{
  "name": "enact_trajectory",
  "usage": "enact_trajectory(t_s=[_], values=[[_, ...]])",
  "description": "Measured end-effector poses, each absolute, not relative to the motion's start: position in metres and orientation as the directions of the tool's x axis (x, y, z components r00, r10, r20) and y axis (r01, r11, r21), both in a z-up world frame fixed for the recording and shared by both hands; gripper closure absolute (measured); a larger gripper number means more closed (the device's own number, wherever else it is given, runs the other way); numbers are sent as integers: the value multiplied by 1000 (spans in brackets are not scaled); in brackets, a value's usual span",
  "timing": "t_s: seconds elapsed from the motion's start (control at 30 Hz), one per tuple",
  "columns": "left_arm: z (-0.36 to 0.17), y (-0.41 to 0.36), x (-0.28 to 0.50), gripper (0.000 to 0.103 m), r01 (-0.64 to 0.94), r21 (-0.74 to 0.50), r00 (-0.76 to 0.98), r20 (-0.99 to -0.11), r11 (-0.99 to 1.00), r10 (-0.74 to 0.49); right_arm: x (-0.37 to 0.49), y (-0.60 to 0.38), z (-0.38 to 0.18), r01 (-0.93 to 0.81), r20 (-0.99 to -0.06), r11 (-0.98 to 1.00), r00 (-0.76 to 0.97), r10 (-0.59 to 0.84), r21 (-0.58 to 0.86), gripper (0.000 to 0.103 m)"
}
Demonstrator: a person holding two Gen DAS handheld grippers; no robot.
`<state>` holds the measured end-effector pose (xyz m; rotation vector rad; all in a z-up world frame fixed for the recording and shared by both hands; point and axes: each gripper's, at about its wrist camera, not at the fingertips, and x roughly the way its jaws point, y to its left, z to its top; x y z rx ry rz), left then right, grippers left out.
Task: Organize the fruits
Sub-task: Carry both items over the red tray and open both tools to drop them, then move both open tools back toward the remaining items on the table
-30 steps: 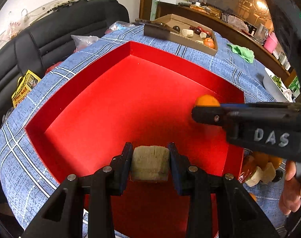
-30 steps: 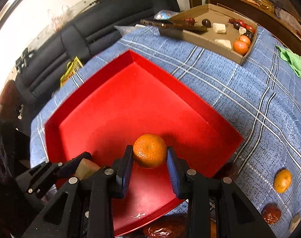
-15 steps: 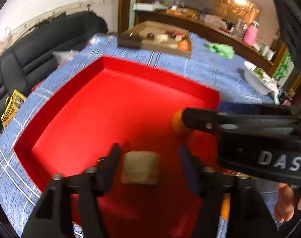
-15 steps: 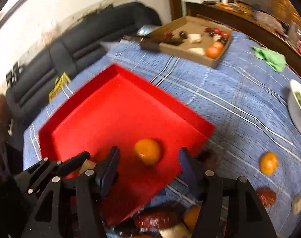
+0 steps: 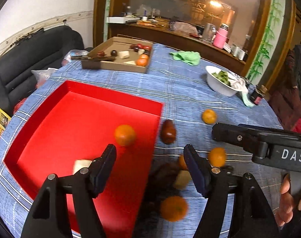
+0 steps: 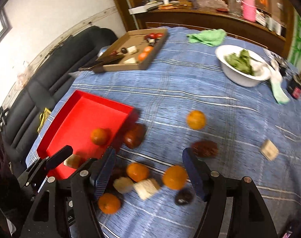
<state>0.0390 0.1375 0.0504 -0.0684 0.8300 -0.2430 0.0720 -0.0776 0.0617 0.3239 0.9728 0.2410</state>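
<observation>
A red tray (image 5: 51, 119) lies on the blue checked tablecloth and holds an orange (image 5: 124, 135) and a pale fruit chunk (image 5: 82, 165). The tray also shows in the right wrist view (image 6: 71, 119) with the orange (image 6: 100, 136) and the chunk (image 6: 72, 161). My left gripper (image 5: 150, 166) is open and empty above the tray's right edge. My right gripper (image 6: 148, 168) is open and empty over loose fruit: oranges (image 6: 137, 171), pale chunks (image 6: 146, 187) and dark red-brown fruits (image 6: 133, 136).
A cardboard box (image 6: 130, 53) with more fruit stands at the far side. A white bowl (image 6: 243, 65) of greens, a green cloth (image 6: 208, 36) and a dark jar (image 6: 296, 88) are on the right. A black sofa (image 6: 51, 73) is to the left.
Both grippers opened and let go: the pale chunk and the orange now lie in the tray. Both grippers pulled back and swung right over the loose fruit.
</observation>
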Motion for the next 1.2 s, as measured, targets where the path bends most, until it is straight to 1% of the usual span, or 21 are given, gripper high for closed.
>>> enact_trajectory(t_s=[0.2, 0.3, 0.37, 0.47, 0.6, 1.07, 1.2], values=[[53, 121, 25, 33, 206, -166, 638, -725, 964, -261, 48, -108, 58, -22, -764, 922, 552, 333, 386, 28], [53, 115, 16, 33, 212, -173, 631, -727, 962, -270, 35, -122, 55, -13, -764, 920, 553, 334, 393, 26], [52, 112, 11, 33, 214, -179, 628, -728, 960, -275, 26, -131, 54, -9, -762, 922, 559, 326, 388, 20], [48, 105, 4, 33, 222, -183, 612, -738, 958, -283, 14, -142, 51, -12, -764, 925, 559, 321, 380, 17], [42, 95, -1, 33, 238, -176, 589, -756, 955, -286, 3, -153, 47, -16, -772, 929, 551, 317, 370, 17], [31, 64, 0, 33, 280, -177, 558, -770, 944, -310, -1, -170, 45, 12, -768, 933, 572, 288, 358, 17], [26, 60, 4, 33, 268, -183, 551, -776, 946, -306, 0, -176, 41, 20, -773, 935, 569, 281, 355, 17]])
